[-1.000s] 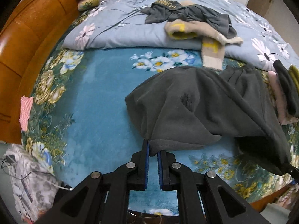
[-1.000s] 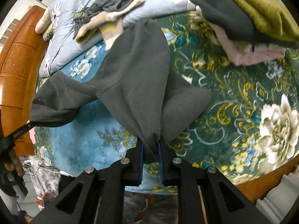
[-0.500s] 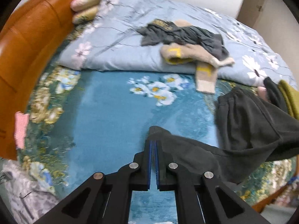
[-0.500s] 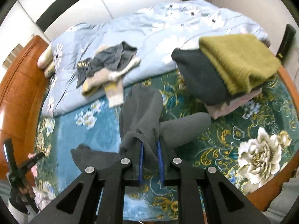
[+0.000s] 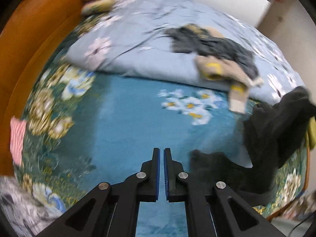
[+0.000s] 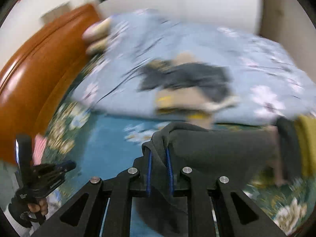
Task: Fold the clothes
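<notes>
R gripper (image 6: 159,165) clamped on a fold of the dark grey garment (image 6: 221,148); cloth trails off to the right, over the teal floral bedspread (image 6: 102,144). L gripper (image 5: 161,159) closed w/ nothing between its pads; garment lies just right of it, not touching. Both views blurred.
</notes>
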